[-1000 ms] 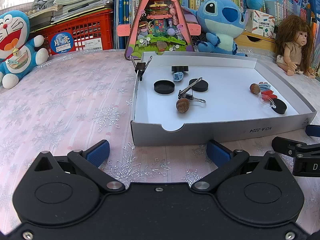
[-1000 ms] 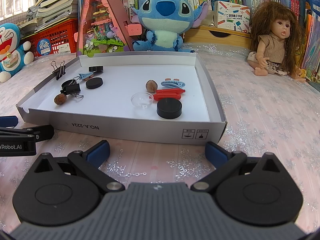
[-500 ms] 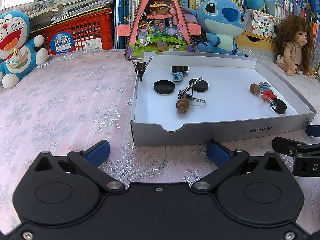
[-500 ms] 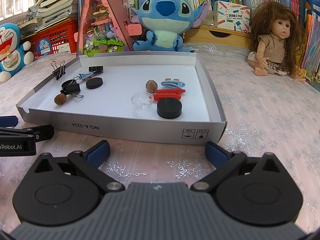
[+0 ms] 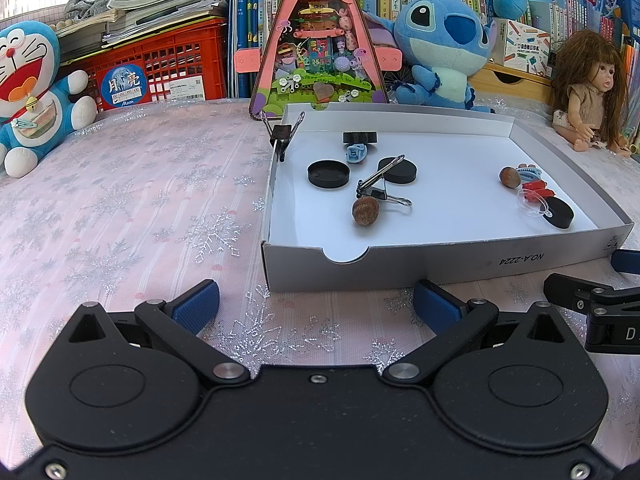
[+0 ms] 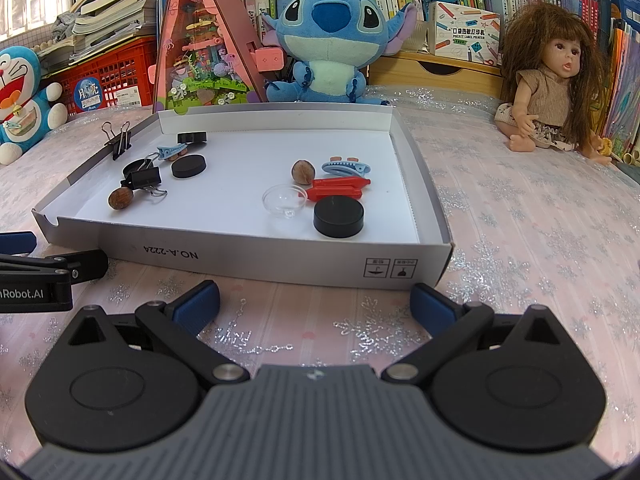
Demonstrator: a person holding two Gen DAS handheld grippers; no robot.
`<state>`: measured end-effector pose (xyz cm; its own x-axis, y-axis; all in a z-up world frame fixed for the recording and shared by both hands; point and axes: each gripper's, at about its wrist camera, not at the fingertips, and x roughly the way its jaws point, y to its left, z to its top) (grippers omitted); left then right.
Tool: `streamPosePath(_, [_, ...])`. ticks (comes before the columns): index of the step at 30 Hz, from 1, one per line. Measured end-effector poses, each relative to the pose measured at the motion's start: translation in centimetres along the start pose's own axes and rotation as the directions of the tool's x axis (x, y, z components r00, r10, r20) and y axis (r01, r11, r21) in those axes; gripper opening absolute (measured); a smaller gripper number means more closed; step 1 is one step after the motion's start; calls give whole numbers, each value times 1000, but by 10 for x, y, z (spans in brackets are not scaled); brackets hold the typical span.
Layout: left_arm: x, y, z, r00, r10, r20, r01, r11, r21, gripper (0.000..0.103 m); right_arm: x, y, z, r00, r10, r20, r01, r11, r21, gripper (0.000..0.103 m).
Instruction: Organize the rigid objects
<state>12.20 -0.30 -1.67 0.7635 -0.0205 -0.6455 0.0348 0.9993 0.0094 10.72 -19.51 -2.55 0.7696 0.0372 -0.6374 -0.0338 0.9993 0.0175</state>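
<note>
- The tablecloth (image 5: 120,208) lies bare to the left of the box, wide room there.
- The box (image 6: 256,252), shallow and white inside, sits just ahead of both grippers (its near wall faces them).
- The left gripper (image 5: 316,304) hovers with fingers spread, holding nothing; the right gripper (image 6: 316,304) likewise.
- A black puck (image 6: 339,216) lies near the box's right front corner, touching the clear dish (image 6: 285,201).
- One binder clip (image 5: 282,134) grips the left wall's rim.
- A nut (image 5: 366,211) lies left of centre, with open floor around it.
</note>
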Motion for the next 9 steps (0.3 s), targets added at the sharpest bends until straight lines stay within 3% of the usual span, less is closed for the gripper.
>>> streamPosePath(9, [0,0,0,1000,0,1,0,1000,-5,103,0,0,0,1000,0,0,0,1000,0,103])
